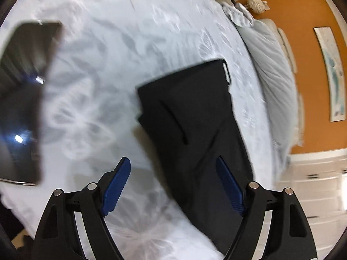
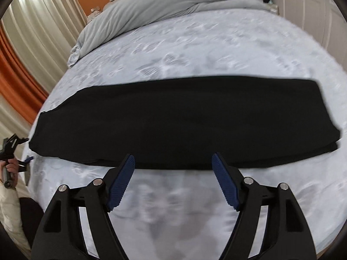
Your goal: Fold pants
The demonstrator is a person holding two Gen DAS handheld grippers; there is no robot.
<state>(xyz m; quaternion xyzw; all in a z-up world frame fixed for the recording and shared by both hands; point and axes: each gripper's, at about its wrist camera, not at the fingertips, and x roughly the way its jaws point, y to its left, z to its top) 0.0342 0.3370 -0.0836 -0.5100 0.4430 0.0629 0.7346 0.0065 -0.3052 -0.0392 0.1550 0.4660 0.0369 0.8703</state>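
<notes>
Black pants lie flat across mid-frame on the bed, already halved lengthwise we'd judge, soft & floppy, so w/ left claw & right claw both apart, empty, we'd pinch an end's corners.

Orange wall, white bed, curtains.

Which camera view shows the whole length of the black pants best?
The right wrist view: the black pants lie across the bed with both ends visible, beyond the open right gripper. The left wrist view shows only one end, blurred, partly behind the open left gripper.
</notes>
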